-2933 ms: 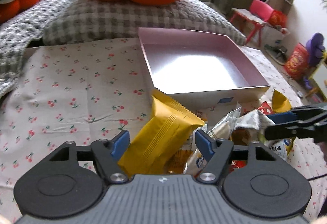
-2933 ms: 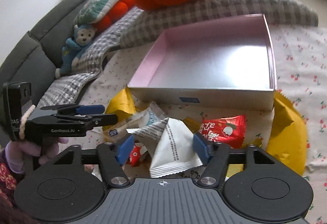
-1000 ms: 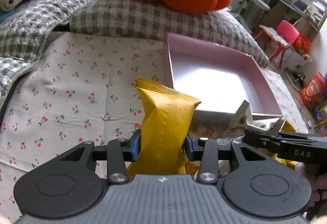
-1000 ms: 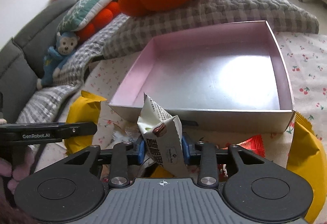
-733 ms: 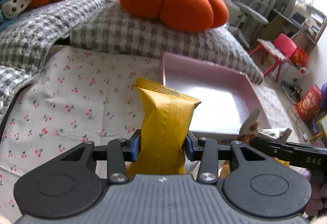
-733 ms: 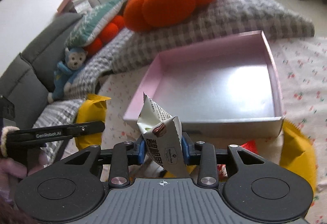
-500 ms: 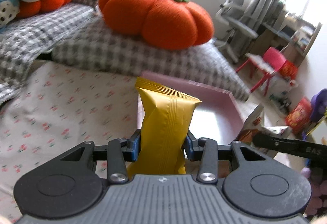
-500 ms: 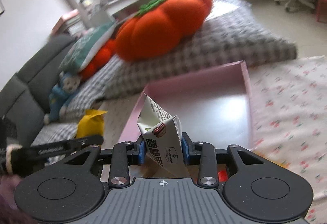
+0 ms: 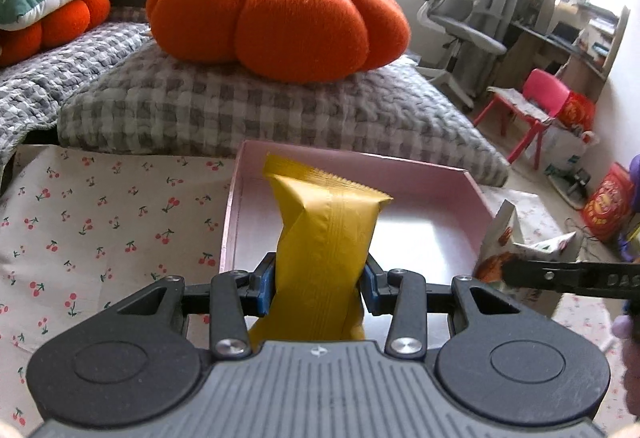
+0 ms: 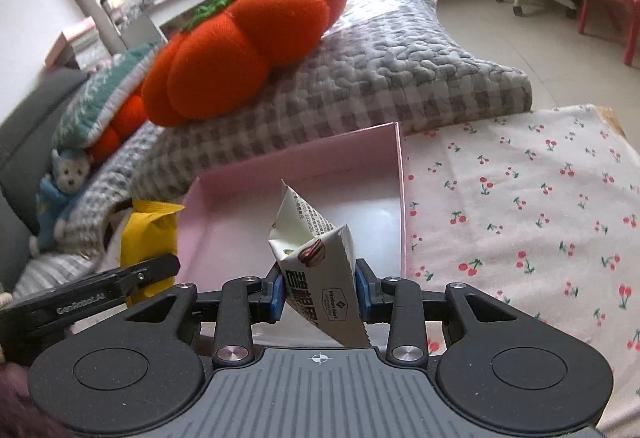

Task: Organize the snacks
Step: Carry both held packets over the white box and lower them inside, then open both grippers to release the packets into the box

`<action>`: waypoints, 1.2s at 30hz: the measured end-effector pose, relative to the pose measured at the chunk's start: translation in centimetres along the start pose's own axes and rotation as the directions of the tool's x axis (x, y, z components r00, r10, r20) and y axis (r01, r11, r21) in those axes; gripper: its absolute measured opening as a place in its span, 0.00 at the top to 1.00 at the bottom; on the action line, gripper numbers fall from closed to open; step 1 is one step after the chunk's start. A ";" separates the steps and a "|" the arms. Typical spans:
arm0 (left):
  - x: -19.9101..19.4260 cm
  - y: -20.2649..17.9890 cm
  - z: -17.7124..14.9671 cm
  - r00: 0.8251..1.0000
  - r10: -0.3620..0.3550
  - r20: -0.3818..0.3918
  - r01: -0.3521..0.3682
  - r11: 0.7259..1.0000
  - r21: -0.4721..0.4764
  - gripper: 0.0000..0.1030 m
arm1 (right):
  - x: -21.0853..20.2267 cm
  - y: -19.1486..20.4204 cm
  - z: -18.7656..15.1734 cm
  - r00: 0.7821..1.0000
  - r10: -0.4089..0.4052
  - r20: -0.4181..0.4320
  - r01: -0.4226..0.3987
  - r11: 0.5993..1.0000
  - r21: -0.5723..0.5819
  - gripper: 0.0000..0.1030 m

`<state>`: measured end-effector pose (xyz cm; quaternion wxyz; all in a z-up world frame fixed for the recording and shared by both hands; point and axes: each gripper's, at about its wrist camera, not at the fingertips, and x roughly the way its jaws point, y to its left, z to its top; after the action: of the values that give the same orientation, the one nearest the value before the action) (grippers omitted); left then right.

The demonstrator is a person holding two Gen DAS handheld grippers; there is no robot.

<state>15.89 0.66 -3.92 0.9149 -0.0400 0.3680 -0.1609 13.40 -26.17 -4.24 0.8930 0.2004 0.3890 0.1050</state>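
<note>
A: The left gripper (image 9: 319, 284) was clamped on the yellow snack packet (image 9: 325, 246), the right gripper (image 10: 319, 292) on the white nut packet (image 10: 320, 270), both above the pink box's (image 10: 296, 154) near edge.

B: The risk?

A: Released there, either packet could have landed on the rim and tumbled onto the cherry-print cloth (image 10: 520, 206).

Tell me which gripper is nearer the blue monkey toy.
Left. The left gripper, shut on the yellow packet, sits just beside the blue monkey toy; the right gripper, shut on the white packet, is farther off, over the pink box.
</note>
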 end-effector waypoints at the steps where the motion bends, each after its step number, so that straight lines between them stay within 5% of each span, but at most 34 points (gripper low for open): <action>1: 0.2 0.1 0.0 1.000 0.004 -0.002 -0.004 1.000 -0.002 0.63 | 0.2 0.0 0.1 1.000 0.004 -0.005 -0.004 1.000 0.003 0.67; 15: 1.2 1.0 -0.2 1.000 -0.020 -0.010 0.020 1.000 -0.021 0.60 | 2.8 0.9 -0.3 0.999 0.008 -0.048 -0.010 0.999 -0.031 0.65; 24: 0.8 0.4 -0.3 0.998 -0.029 -0.053 0.028 1.000 -0.005 0.35 | 1.3 0.8 0.5 1.000 0.006 -0.014 -0.006 1.000 -0.004 0.33; 36: -3.1 -1.6 -0.4 0.999 0.004 -0.048 -0.001 0.999 0.052 0.06 | -3.0 1.5 0.5 0.999 -0.027 0.027 0.026 1.000 0.012 0.18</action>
<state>13.10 0.14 -1.82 0.9067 -0.0116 0.3857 -0.1703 11.71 -25.98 -1.26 0.8982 0.2019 0.3803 0.0882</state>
